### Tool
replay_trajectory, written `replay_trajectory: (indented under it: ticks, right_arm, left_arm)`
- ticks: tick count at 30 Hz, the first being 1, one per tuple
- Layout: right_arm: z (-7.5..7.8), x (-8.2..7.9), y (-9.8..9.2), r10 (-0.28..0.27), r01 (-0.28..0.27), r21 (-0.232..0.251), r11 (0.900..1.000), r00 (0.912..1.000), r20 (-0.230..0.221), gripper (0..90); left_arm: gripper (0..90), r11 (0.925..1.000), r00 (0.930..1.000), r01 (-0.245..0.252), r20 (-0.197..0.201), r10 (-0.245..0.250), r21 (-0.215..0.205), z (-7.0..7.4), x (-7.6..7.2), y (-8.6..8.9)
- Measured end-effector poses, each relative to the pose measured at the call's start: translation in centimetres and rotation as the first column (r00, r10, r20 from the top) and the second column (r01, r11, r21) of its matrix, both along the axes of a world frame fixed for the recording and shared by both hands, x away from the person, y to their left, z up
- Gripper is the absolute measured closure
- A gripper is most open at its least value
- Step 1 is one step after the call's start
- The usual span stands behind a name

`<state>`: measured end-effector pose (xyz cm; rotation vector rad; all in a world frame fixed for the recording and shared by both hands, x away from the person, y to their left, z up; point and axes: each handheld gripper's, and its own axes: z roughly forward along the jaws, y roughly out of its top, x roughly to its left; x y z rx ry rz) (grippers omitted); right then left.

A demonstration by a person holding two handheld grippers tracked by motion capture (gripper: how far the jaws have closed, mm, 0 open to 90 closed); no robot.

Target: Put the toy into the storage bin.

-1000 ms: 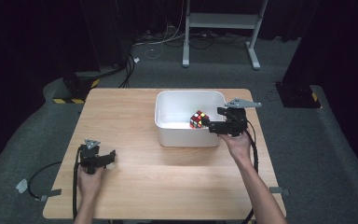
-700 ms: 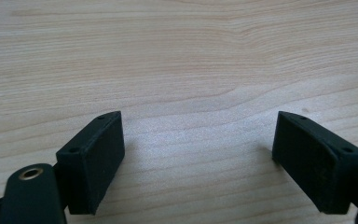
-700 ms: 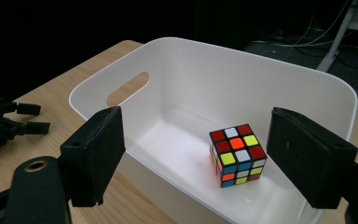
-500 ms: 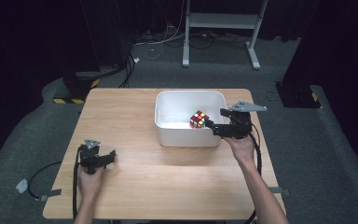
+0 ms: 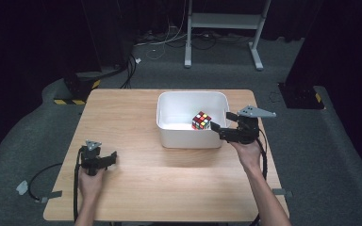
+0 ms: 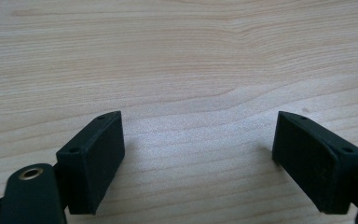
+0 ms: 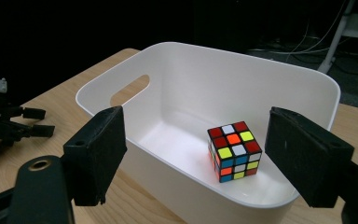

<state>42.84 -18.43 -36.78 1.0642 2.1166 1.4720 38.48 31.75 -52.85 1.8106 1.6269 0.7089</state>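
A multicoloured puzzle cube (image 5: 201,120) (image 7: 234,150) lies on the floor of a white plastic bin (image 5: 169,134) (image 7: 242,84), near its right wall. My right gripper (image 5: 219,132) (image 7: 200,140) hovers at the bin's right rim, level and pointing left over it. Its jaws have just been closing, but they stand apart with nothing between them and the cube sits beyond them. My left gripper (image 5: 113,157) (image 6: 198,154) rests on the wooden table (image 5: 136,108) at the front left, open over bare wood.
The bin has a handle slot (image 7: 129,89) in its far wall. A cable (image 5: 42,172) trails off the table's left edge. Beyond the table's far edge lie a dark floor, cables and a white stand (image 5: 221,21).
The right gripper has eased slightly back to the right and down at the bin's rim, and its jaws have narrowed. The cube and the left gripper have not moved.
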Motion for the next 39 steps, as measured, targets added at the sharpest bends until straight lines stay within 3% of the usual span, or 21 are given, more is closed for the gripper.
replay_trajectory:
  ticks: [39]
  right_arm:
    - [-0.2, -3.0, -2.4, -0.008, 0.005, 0.054, 0.999, 0.9986, 0.052, 23.1]
  left_arm:
    - [17.0, 1.0, 1.0, -0.001, 0.0, 0.001, 0.0, 0.0, 0.0, 0.0]
